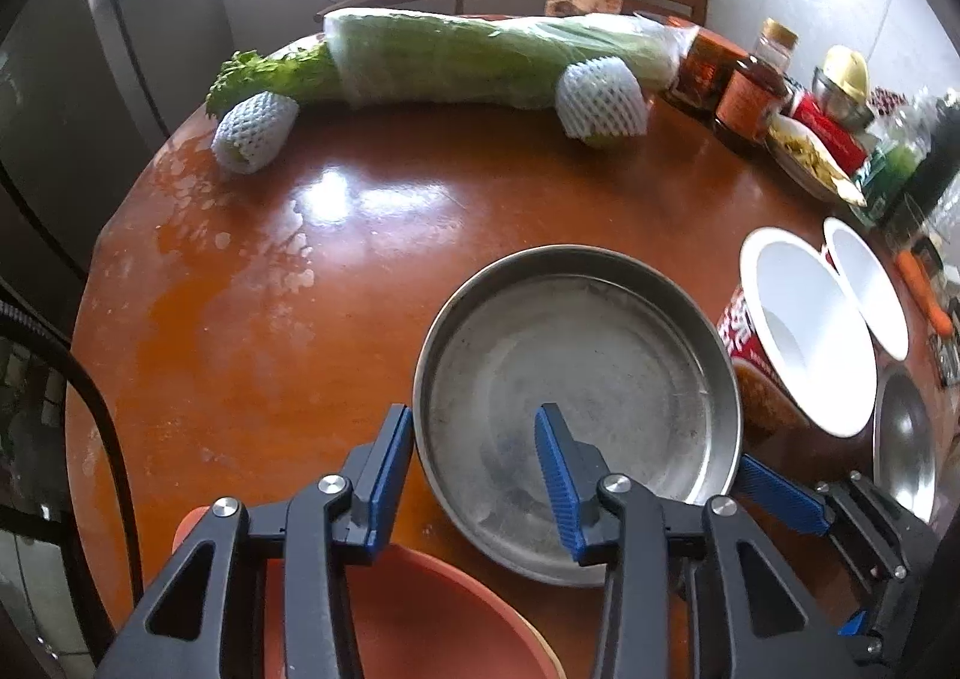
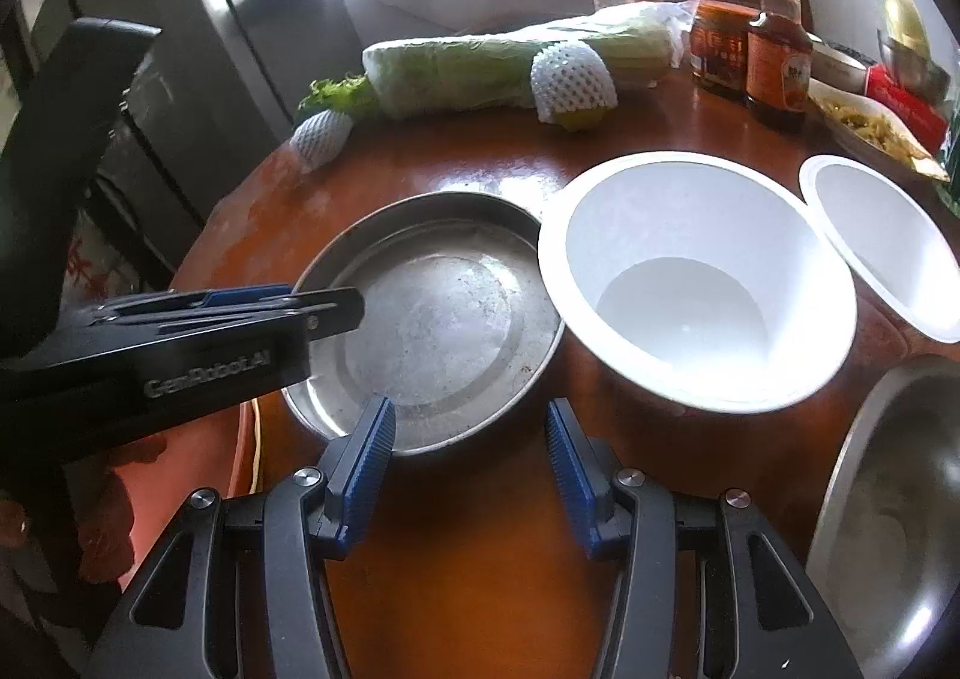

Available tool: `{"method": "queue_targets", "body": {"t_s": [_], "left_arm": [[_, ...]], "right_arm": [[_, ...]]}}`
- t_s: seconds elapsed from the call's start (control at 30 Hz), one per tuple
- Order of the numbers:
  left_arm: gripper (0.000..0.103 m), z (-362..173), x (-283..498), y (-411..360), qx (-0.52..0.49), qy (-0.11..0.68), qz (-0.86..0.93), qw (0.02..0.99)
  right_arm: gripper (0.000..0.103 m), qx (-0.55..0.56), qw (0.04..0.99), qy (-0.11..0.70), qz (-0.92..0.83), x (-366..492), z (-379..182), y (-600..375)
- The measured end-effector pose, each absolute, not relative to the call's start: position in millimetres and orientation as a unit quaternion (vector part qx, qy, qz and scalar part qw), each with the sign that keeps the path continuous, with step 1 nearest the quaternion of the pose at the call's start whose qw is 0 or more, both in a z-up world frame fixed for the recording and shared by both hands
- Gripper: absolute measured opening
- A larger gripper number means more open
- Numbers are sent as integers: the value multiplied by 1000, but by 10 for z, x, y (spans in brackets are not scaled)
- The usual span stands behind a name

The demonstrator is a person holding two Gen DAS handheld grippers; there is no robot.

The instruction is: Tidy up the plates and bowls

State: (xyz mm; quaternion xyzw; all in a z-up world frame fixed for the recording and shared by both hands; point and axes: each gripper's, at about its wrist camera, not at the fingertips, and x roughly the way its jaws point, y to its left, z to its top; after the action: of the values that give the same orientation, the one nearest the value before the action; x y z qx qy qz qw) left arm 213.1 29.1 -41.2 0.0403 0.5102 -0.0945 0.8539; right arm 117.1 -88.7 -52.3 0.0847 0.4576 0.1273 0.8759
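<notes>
Left wrist view shows the left tool [image 1: 474, 475] straddling the near-left rim of one round metal plate [image 1: 600, 355]: one blue finger stands outside the rim, the other over the plate's floor, and the pads do not visibly press on the metal, so the jaws stand apart around the rim without a grip. The plate rests flat on the reddish tabletop [image 1: 270, 289]. To its right stand two white bowls [image 1: 804, 319], side by side and touching, and one metal bowl [image 1: 906, 439] lies nearer the edge. One orange basin [image 1: 420, 619] sits under the tool. Farther back lie one wrapped cabbage [image 1: 480, 58], two fruits in white foam netting [image 1: 255, 130], and a row of jars and bottles [image 1: 750, 103]. In the right wrist view the right tool [image 2: 471, 469] hangs open over bare tabletop just beside the plate's near edge, holding nothing; its left fingertip overlaps the rim in the picture, and whether it touches cannot be told. The left tool enters this view from the left, reaching over the plate.
</notes>
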Motion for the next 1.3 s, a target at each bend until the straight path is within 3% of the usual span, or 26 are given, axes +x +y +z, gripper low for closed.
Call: {"method": "queue_targets", "body": {"t_s": [0.3, 0.4, 0.57, 1.3], "left_arm": [[42, -371, 1894, 139, 75, 493, -117, 859], [37, -382, 1785, 34, 89, 492, -130, 856], [36, -404, 1598, -114, 106, 490, -144, 853], [33, -503, 788, -398, 135, 473, -118, 863]], "right_arm": [[53, 53, 874, 462, 140, 814, -484, -928], [53, 48, 874, 461, 145, 635, -480, -986], [53, 37, 876, 456, 149, 359, -468, -1075], [43, 31, 883, 449, 136, -197, -494, -1426]]}}
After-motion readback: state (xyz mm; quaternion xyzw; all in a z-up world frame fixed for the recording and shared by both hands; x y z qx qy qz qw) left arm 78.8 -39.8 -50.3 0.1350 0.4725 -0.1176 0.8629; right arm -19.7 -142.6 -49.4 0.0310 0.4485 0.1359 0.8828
